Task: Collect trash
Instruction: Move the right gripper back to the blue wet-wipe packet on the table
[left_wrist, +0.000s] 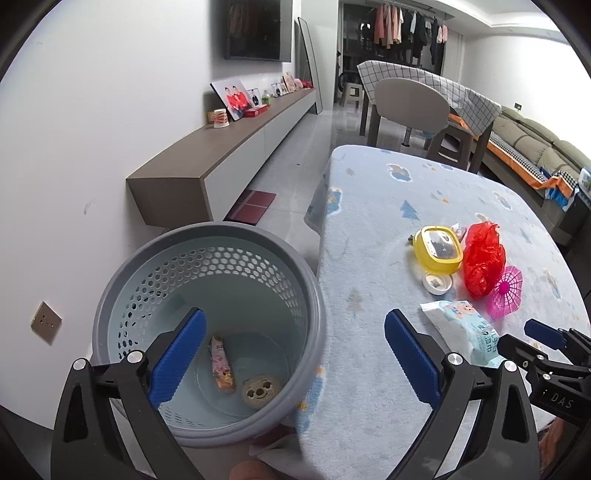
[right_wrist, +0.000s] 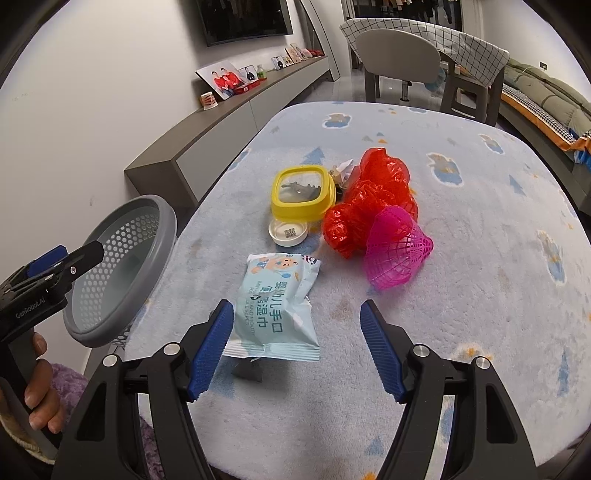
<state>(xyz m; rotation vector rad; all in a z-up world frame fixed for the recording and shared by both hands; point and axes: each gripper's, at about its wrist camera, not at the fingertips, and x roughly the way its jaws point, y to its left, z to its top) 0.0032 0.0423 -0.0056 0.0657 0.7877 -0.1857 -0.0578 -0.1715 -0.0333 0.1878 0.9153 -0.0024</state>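
A grey bin with a perforated pale-blue liner stands against the table's left edge. At its bottom lie a snack wrapper and a round bear-face piece. My left gripper hangs open and empty over the bin's right rim. On the blue blanket lies a wet-wipes pack, between the fingers of my open right gripper, close to the left finger. Behind it are a white cap, a yellow box, a crumpled red bag and a pink mesh piece.
The table wears a fluffy light-blue blanket. A long low cabinet runs along the left wall. A chair and a dining table stand beyond the far edge, a sofa at the right. A hand holds the left gripper's handle.
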